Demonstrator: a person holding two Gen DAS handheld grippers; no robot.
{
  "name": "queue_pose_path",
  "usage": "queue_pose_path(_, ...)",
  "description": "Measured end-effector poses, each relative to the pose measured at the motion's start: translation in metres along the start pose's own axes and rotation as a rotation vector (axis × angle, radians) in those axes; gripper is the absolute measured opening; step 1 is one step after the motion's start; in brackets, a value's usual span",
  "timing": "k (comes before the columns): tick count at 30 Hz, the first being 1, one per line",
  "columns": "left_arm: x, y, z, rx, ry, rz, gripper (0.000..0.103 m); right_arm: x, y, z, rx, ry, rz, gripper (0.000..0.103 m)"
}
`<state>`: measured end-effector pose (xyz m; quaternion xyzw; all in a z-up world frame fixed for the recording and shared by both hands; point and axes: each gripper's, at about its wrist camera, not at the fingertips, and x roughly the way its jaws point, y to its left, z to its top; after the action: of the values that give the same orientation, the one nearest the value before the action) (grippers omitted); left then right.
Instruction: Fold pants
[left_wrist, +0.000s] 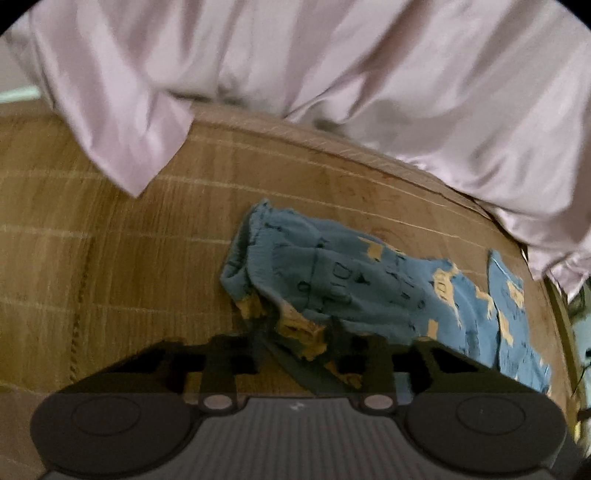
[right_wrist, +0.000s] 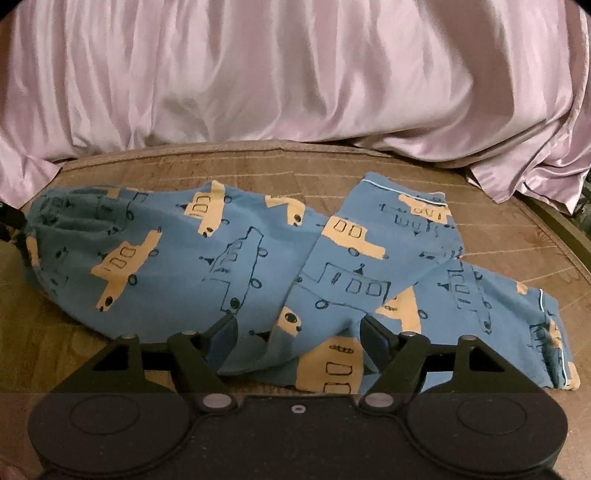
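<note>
Lying crosswise ahead, the blue cotton truck-print pants (right_wrist: 258, 258) are being straddled at mid-leg by the spread-jawed right gripper (right_wrist: 298, 332), while the left gripper (left_wrist: 295, 339), jaws also parted, is being held at the waistband end.

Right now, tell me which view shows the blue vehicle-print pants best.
The right wrist view: the blue vehicle-print pants lie nearly whole, both legs visible. The left wrist view shows them blurred, mostly the waistband end.

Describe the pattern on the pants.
Blue pants with tan and outlined vehicles, clearest in the right wrist view.
</note>
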<state>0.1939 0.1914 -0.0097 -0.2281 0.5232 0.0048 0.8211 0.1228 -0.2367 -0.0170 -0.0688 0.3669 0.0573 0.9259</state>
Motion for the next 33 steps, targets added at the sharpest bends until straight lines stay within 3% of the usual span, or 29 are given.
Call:
queue_pose_path(3, -0.002, -0.001, 0.003, 0.004, -0.023, -0.004, 0.01, 0.005, -0.002, -0.002, 0.006, 0.029, -0.009, 0.058)
queue_pose_path(4, -0.005, -0.004, 0.005, 0.032, -0.041, 0.003, 0.01, 0.006, -0.003, -0.003, 0.013, 0.04, -0.011, 0.047)
queue_pose_path(7, -0.015, -0.011, 0.008, 0.139, -0.101, 0.062, 0.01, 0.005, -0.004, -0.003, 0.025, 0.044, -0.031, 0.034)
queue_pose_path(10, -0.009, -0.007, 0.003, 0.192, -0.083, 0.13, 0.01, 0.004, -0.001, -0.003, 0.02, 0.048, -0.031, 0.028)
queue_pose_path(15, -0.01, -0.004, -0.005, 0.205, -0.128, 0.147, 0.01, 0.004, -0.003, -0.003, 0.033, 0.049, -0.037, 0.028)
queue_pose_path(19, -0.009, -0.017, -0.003, 0.343, -0.175, 0.193, 0.01, 0.005, -0.004, -0.004, 0.038, 0.058, -0.045, 0.035)
queue_pose_path(21, 0.002, -0.017, -0.004, 0.361, -0.141, 0.225, 0.01, 0.004, -0.004, -0.004, 0.021, 0.057, -0.059, 0.042)
queue_pose_path(23, 0.006, -0.017, -0.009, 0.37, -0.13, 0.247, 0.011, 0.004, -0.006, -0.003, 0.01, 0.064, -0.085, 0.063)
queue_pose_path(24, 0.005, -0.019, -0.013, 0.378, -0.133, 0.252, 0.013, 0.004, -0.009, -0.003, 0.014, 0.073, -0.097, 0.068)
queue_pose_path(27, -0.001, -0.028, -0.022, 0.42, -0.14, 0.264, 0.027, -0.005, -0.022, -0.003, 0.052, 0.083, -0.091, 0.08)
queue_pose_path(29, -0.005, -0.038, -0.027, 0.458, -0.157, 0.261, 0.054, -0.013, -0.029, -0.003, 0.062, 0.083, -0.104, 0.094)
queue_pose_path(30, -0.008, -0.046, -0.031, 0.479, -0.189, 0.267, 0.075, -0.017, -0.031, -0.004, 0.062, 0.079, -0.117, 0.096)
queue_pose_path(31, -0.011, -0.053, -0.035, 0.495, -0.226, 0.279, 0.086, -0.023, -0.034, -0.005, 0.067, 0.065, -0.127, 0.097)
queue_pose_path(33, -0.015, -0.071, -0.045, 0.536, -0.29, 0.293, 0.093, -0.033, -0.043, -0.005, 0.084, 0.04, -0.124, 0.101)
